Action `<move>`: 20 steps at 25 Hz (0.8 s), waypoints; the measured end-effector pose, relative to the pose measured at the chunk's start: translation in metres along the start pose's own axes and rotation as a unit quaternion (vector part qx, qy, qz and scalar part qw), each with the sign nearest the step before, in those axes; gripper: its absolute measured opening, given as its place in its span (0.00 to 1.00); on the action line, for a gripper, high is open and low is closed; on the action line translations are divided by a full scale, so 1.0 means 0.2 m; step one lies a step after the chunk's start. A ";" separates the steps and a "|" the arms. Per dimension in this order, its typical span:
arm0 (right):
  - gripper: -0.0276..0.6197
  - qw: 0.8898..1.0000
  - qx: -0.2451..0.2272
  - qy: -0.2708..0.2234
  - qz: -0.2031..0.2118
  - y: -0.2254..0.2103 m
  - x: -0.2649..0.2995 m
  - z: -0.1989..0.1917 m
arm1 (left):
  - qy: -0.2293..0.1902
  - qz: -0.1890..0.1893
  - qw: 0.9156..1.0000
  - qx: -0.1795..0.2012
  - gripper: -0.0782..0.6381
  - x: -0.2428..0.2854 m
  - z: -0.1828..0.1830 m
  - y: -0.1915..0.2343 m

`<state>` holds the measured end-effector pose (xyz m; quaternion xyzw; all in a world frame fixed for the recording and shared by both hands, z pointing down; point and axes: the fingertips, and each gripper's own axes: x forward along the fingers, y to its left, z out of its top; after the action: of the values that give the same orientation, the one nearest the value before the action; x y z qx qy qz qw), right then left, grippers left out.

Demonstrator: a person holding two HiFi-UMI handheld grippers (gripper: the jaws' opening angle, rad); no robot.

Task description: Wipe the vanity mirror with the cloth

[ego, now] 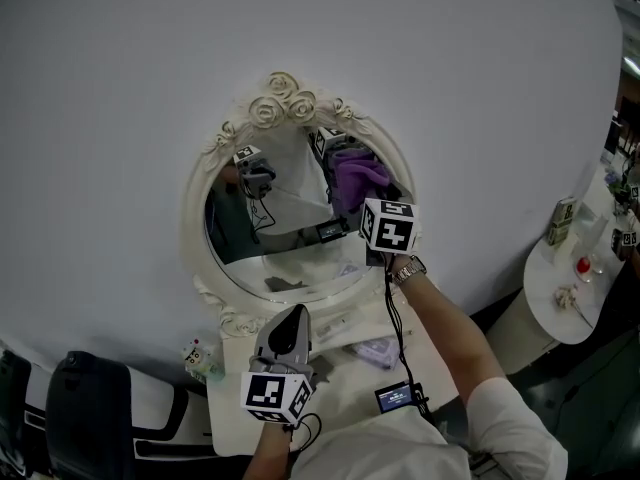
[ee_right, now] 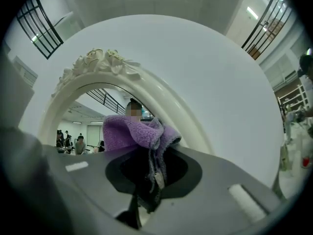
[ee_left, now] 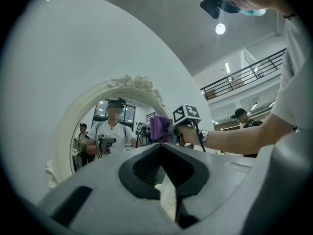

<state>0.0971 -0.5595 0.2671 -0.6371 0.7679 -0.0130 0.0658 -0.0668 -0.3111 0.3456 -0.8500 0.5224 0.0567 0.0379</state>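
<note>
The oval mirror (ego: 262, 230) stands on a white counter (ego: 335, 320) against a pale wall, its cream frame (ego: 197, 200) topped with moulded roses (ego: 281, 102). The right tool (ee_right: 146, 180) is raised to the upper right of the glass and pinches a purple cloth (ego: 356, 176). In the right gripper view a fold of the fleece hangs down between the jaws while the rest bunches above them. The cloth lies against the glass just inside the frame's right side and seems to touch it, though the head view blends cloth and reflection there. The hand (ego: 403, 264) holding this tool wears a wristwatch (ego: 408, 269).

The left tool (ego: 292, 330) hovers low over the counter in front of the mirror, well apart from the cloth and pointing toward the glass. Its jaws are pressed together with nothing between them. The glass reflects both tools and a person.

On the counter near the right arm lie a pale purple object (ego: 375, 349) and a small device with a lit screen (ego: 397, 398). A round side table (ego: 553, 298) with small bottles stands at the right, and a dark chair (ego: 88, 405) at the lower left.
</note>
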 end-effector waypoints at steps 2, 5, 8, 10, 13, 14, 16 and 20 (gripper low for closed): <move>0.13 1.000 -0.005 -0.001 -0.014 -0.04 0.00 0.00 | -0.001 0.000 1.000 0.001 0.11 -0.01 0.00 -0.01; 0.13 1.000 -0.001 -0.005 -0.027 -0.05 -0.03 -0.01 | -0.001 0.006 1.000 0.002 0.11 -0.03 0.01 0.00; 0.13 1.000 0.021 -0.017 -0.002 0.06 -0.08 0.00 | 0.000 0.018 1.000 0.002 0.11 -0.07 0.01 0.03; 0.13 0.999 0.022 -0.025 0.032 0.21 -0.12 0.01 | 0.000 0.028 1.000 0.004 0.11 -0.10 0.01 0.06; 0.13 0.995 0.023 -0.025 0.090 0.48 -0.16 -0.01 | -0.001 0.045 0.999 0.009 0.11 -0.16 0.02 0.10; 0.13 0.994 0.024 -0.023 0.108 0.57 -0.17 -0.03 | 0.000 0.052 0.999 0.010 0.11 -0.19 0.02 0.12; 0.13 0.989 0.023 -0.014 0.144 0.75 -0.19 -0.08 | 0.003 0.071 0.997 0.013 0.11 -0.25 0.02 0.16; 0.13 0.980 0.014 0.013 0.200 1.09 -0.20 -0.22 | 0.005 0.115 0.993 0.004 0.11 -0.39 0.01 0.27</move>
<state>-0.1135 -0.4831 0.2909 -0.4698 0.8801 -0.0187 0.0656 -0.1505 -0.2662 0.3530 -0.7841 0.6174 0.0546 0.0321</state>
